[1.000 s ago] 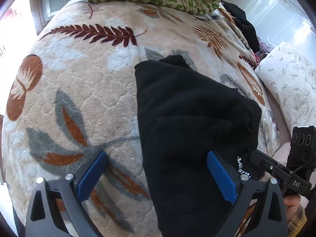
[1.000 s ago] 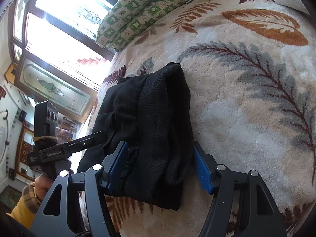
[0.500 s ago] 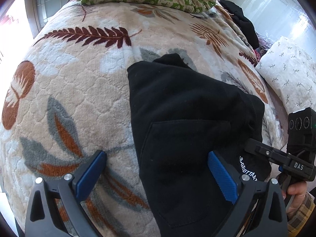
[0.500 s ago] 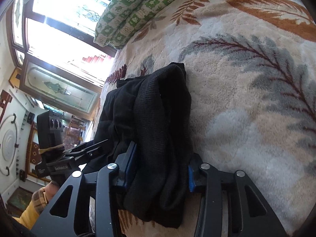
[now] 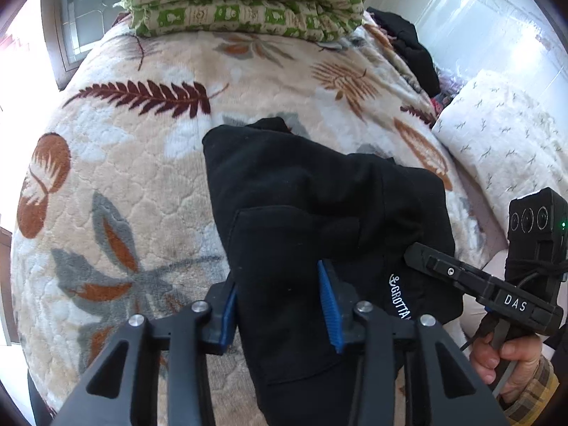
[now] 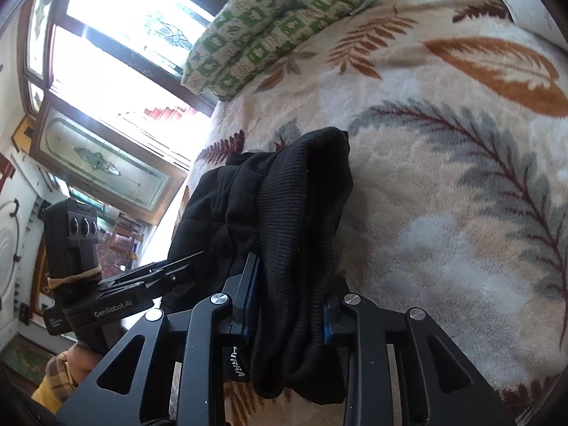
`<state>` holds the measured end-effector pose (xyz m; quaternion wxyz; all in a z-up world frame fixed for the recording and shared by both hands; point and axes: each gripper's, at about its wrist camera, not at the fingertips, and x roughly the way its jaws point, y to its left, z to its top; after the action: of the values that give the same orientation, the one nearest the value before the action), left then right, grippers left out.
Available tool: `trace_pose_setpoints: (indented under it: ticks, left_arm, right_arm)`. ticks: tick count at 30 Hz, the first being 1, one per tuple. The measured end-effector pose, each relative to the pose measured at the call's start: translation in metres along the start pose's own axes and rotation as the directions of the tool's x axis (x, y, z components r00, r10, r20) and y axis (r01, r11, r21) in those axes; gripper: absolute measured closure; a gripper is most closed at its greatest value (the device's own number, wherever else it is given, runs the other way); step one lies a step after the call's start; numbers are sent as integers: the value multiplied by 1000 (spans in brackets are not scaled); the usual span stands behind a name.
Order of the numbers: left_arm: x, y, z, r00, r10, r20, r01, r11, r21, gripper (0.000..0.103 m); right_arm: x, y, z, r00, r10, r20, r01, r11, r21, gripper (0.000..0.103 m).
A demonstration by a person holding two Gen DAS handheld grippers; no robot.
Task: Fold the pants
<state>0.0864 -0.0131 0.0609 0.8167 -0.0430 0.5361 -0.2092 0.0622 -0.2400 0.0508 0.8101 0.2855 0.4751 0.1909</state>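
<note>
The black pants (image 5: 312, 195) lie folded into a thick bundle on the leaf-patterned blanket (image 5: 117, 163). My left gripper (image 5: 280, 305) is shut on the near left edge of the pants, by the back pocket. My right gripper (image 6: 289, 305) is shut on the ribbed waistband end of the pants (image 6: 298, 213). The right gripper also shows in the left wrist view (image 5: 419, 255), at the pants' right edge. The left gripper shows in the right wrist view (image 6: 191, 262), at the bundle's left side.
A folded green-and-cream checked quilt (image 5: 245, 3) lies at the far end of the bed. A white pillow (image 5: 504, 142) and a dark garment (image 5: 411, 49) lie at the right. Windows (image 6: 117, 53) stand beyond the bed's left edge.
Both grippers have closed from wide open onto the pants. The left one has clamped the near left edge, the right one the ribbed waistband end.
</note>
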Motion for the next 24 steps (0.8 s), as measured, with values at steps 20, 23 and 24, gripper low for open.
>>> trace_pose_setpoints:
  ticks: [20, 23, 24]
  left_arm:
    - [-9, 5, 98, 995, 37, 92, -39, 999, 16, 60]
    - [8, 10, 111, 996, 41, 82, -42, 999, 18, 60]
    - [14, 12, 114, 996, 40, 77, -41, 999, 17, 60]
  right_arm:
    - [15, 31, 105, 997, -28, 71, 37, 991, -126, 77]
    - [29, 22, 116, 997, -43, 63, 51, 991, -127, 77]
    - [35, 18, 121, 997, -49, 59, 56, 990, -126, 77]
